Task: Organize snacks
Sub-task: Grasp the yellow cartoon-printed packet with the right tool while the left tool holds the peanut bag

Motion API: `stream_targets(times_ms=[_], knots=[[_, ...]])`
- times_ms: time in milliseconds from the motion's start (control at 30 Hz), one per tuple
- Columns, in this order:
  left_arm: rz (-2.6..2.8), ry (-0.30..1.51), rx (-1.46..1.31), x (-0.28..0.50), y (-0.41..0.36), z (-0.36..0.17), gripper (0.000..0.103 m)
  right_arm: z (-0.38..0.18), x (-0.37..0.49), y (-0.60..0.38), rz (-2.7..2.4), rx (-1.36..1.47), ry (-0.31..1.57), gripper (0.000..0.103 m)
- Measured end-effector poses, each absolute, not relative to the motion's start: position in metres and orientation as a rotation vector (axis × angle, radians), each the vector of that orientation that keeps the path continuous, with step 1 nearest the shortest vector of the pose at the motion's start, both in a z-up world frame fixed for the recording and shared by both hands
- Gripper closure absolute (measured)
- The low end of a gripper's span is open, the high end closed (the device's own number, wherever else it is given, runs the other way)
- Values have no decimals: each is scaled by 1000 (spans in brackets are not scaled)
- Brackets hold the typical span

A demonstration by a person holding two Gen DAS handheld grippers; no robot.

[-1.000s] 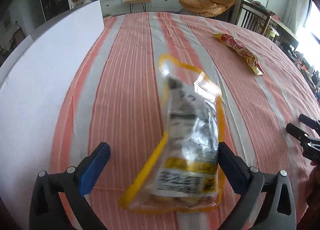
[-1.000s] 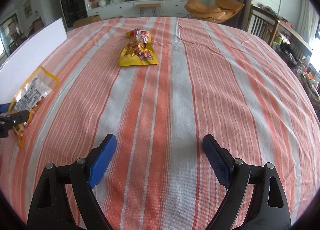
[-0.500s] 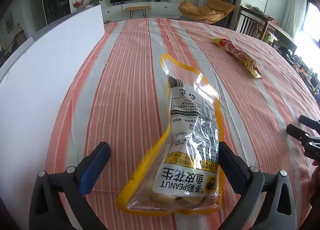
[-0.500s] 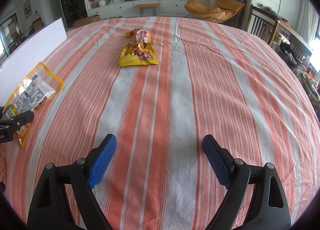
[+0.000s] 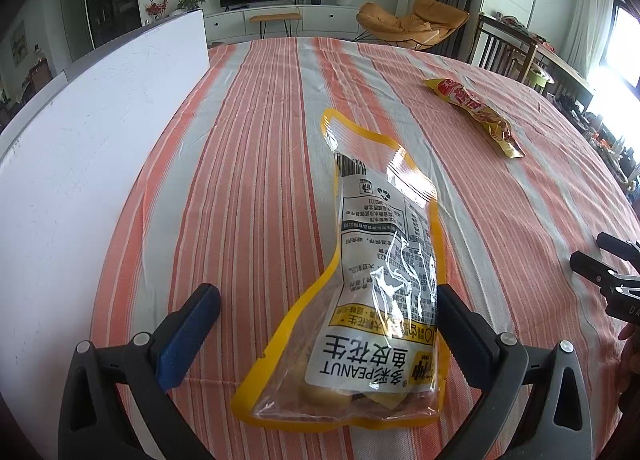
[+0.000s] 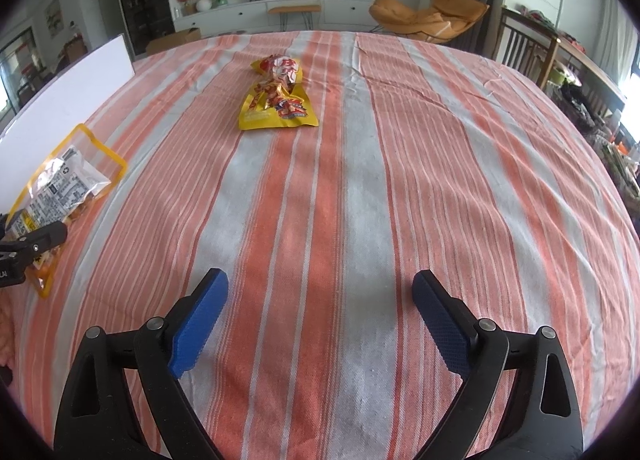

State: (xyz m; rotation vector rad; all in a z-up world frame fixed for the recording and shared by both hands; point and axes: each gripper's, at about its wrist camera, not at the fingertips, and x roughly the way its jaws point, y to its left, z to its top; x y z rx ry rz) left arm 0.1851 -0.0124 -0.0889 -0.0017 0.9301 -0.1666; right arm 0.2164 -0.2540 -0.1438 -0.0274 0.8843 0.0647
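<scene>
Peanuts in a yellow-rimmed clear packet (image 5: 372, 284) lie flat near the left edge of the striped tablecloth (image 6: 360, 220), between the spread fingers of the left gripper (image 5: 328, 312). Farther toward the far edge rests a yellow-red snack bag (image 6: 278, 98). Right gripper (image 6: 320, 312) hovers spread wide over bare cloth. White board (image 5: 80, 148) stands along the left edge.

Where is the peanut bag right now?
In the left wrist view, the peanut bag lies on the striped tablecloth between the open left gripper's fingers, beside the white board.
</scene>
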Motion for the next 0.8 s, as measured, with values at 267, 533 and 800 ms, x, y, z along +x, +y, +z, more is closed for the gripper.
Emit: stream_targets(times_ms=[267, 533, 800], knots=[[-167, 928, -5, 185, -12, -89, 0, -106, 288, -250, 178, 11, 883, 9], [-169, 927, -6, 186, -13, -89, 0, -116, 405, -217, 106, -36, 965, 13], [-170, 927, -9, 186, -14, -89, 0, -124, 367, -217, 164, -38, 1004, 51]])
